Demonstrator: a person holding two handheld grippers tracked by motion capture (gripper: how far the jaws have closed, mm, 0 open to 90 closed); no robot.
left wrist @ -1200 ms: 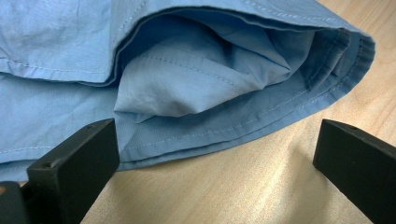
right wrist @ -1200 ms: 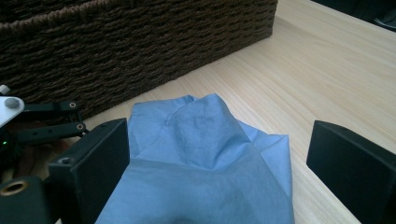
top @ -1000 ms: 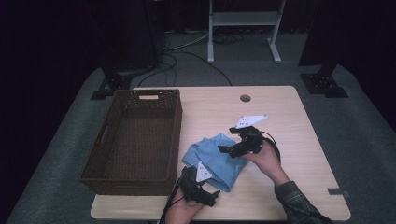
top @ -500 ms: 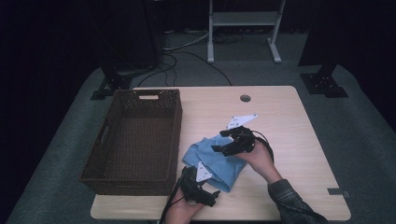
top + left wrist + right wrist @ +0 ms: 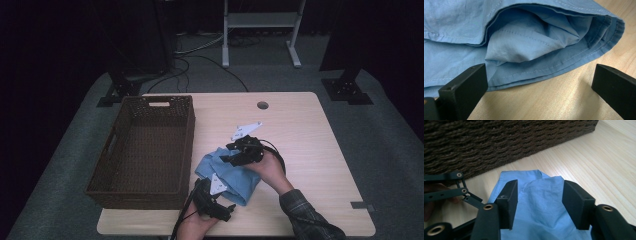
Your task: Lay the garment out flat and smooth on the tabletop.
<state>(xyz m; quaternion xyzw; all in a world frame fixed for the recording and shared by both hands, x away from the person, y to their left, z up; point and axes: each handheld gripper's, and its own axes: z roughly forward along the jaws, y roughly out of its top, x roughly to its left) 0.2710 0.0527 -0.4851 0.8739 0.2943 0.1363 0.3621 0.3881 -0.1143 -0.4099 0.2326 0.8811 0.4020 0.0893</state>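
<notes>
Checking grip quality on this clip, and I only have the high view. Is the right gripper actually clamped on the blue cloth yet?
Observer: Not yet. In the right gripper view, a raised fold of the blue cloth lies between the right gripper pads, with gaps on both sides; its jaws have just been closing.
Operator: And the left gripper?
Observer: The left gripper stands wide open, bare table between its jaws, the cloth's stitched hem just ahead.
Operator: What's beyond the right gripper?
Observer: The dark woven basket wall, close behind the cloth's far edge.
</notes>
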